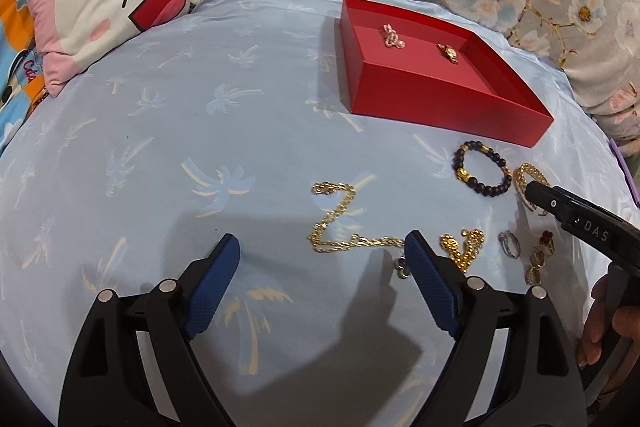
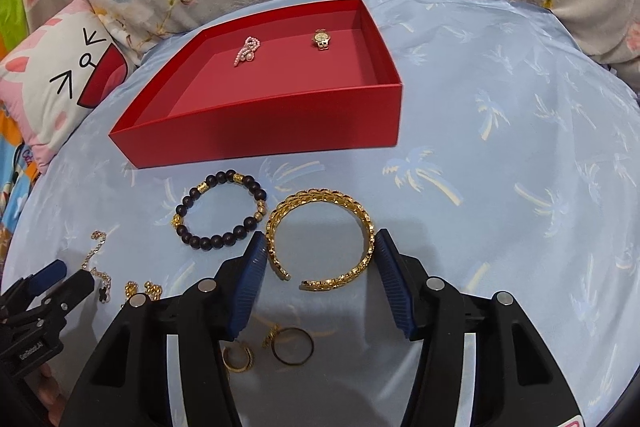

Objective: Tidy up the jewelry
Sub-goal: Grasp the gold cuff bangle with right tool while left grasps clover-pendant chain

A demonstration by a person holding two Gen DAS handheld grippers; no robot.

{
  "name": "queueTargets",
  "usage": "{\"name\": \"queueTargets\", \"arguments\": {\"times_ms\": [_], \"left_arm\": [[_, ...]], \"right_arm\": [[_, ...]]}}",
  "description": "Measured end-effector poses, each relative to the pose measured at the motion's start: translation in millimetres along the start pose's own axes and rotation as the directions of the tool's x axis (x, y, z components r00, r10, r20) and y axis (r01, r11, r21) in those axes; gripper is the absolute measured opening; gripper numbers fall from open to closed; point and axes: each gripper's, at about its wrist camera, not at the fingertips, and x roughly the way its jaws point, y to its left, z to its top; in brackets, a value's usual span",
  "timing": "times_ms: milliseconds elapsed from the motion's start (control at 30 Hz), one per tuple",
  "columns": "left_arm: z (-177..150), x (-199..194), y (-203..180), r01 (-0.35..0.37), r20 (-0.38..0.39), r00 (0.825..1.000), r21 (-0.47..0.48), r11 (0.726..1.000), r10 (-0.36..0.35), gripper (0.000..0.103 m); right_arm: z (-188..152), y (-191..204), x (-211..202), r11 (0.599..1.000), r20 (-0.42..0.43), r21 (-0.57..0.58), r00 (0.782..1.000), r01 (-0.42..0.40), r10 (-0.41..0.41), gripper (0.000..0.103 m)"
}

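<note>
We are seeing the open red cardboard box (image 2: 260,131) sitting on the pale blue palm-print cloth (image 2: 500,147), holding a pink beaded piece (image 2: 247,51) left of a gold wristwatch (image 2: 321,39). Before it, a dark beaded bracelet (image 2: 221,209) is lying just left of a gold open cuff bangle (image 2: 320,239).

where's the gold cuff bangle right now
In the right wrist view the gold cuff bangle lies on the blue sheet between the right tongs, beside the beaded bracelet.

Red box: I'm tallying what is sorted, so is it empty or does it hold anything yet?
Not empty. The red box holds two pieces on its floor: a pink beaded piece and a gold watch.
</note>
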Motion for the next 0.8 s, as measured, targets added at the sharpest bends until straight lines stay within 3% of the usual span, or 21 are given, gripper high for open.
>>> {"name": "queueTargets", "arguments": {"times_ms": [267,733,800], "left_arm": [[0.1,6.0,-20.8,-0.011,-0.008,1.000,0.085,0.996,0.012,0.075],[-1.0,3.0,-23.7,0.023,0.003,1.000,0.118,0.993,-0.024,0.005],[-0.5,2.8,-22.2,0.041,-0.004,0.999,0.108,0.993,-0.040,0.004]], "right_arm": [[-6.2,-14.7,-18.6,0.999,0.012,0.049,1.000,-0.011,0.010,0.054],[-10.7,-17.6,-36.5,0.998,0.024,0.062,0.999,-0.026,0.025,0.054],[-11.3,-18.9,-40.5,0.998,0.028,0.063,0.999,-0.031,0.029,0.054]]}}
